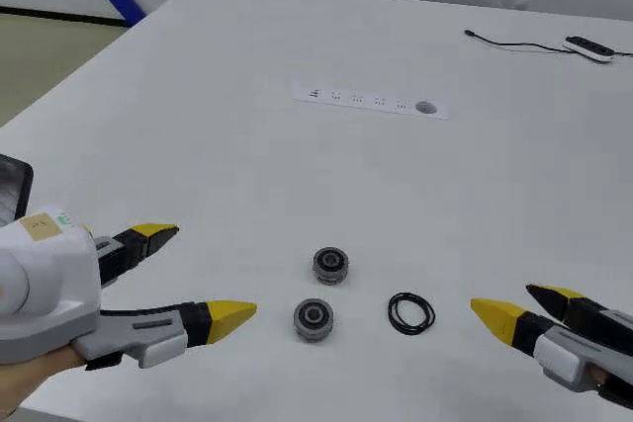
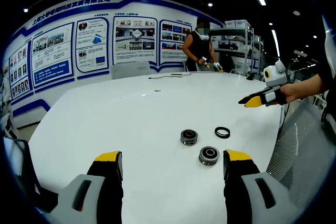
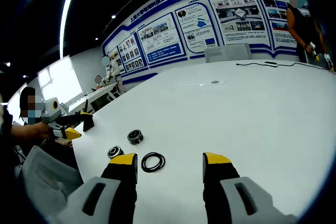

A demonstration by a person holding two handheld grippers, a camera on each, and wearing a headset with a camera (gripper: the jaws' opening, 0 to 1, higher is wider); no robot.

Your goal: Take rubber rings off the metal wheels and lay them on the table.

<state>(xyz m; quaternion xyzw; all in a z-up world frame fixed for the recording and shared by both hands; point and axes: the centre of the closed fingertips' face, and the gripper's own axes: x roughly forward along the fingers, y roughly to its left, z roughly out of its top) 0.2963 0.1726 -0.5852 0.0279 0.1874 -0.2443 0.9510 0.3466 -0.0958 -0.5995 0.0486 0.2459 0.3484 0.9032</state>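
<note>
Open table [image 1: 227,175] runs from the left gripper [image 1: 213,271] to the near wheel [image 1: 314,318] and far wheel [image 1: 330,265], and from the right gripper [image 1: 502,297] to the ring [image 1: 410,312]. The wheels sit close together with a small gap, and the ring lies apart beside them. A power strip [image 1: 370,101] lies well beyond.

White power strip [image 1: 371,102] at centre, black cable [image 1: 514,44] beside white device [image 1: 589,47] far right

Ring [image 1: 410,312] right of wheel [image 1: 314,318]; 2nd wheel [image 1: 330,265] behind.
</note>
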